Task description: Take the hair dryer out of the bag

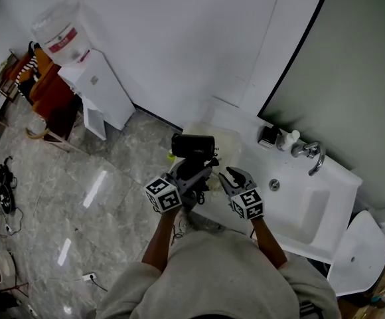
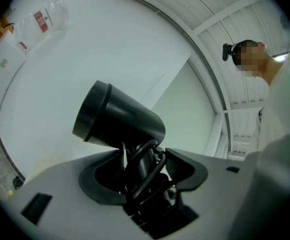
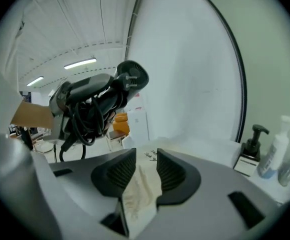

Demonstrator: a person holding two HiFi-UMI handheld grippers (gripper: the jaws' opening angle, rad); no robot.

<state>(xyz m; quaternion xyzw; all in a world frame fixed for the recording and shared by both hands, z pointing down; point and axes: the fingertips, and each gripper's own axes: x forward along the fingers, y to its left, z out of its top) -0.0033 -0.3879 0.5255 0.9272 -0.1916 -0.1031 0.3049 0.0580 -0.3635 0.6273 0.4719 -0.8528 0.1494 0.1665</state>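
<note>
The person stands at a white counter (image 1: 342, 173) with a sink (image 1: 307, 211) set into it, and both grippers are raised over the stretch of counter to the left of that sink, as the head view shows it. The left gripper (image 2: 142, 156) is farther from the sink. Its fingers stand wide and clamp the handle of the black hair dryer (image 1: 194, 145), together with the black cord (image 2: 146, 170) looped around that handle. The hair dryer is up in the air, clear of the counter, with its round barrel lying roughly level above the jaws. The right gripper (image 3: 146, 166), between the left gripper and the sink, tilts down toward the counter. Its ribbed pads (image 3: 116, 173) stand a narrow gap apart, and a fold of the cream cloth bag (image 3: 141, 193) lies in that gap, running back toward the camera. The pads do not look pressed flat on it. From the right gripper view the hair dryer hangs above and beyond the bag, wholly outside it. Behind the sink a chrome faucet (image 1: 312, 153) stands at the wall, and just beside it, on the side toward the grippers, are a dark pump dispenser (image 3: 252, 140) and a white bottle (image 3: 280, 143).
</note>
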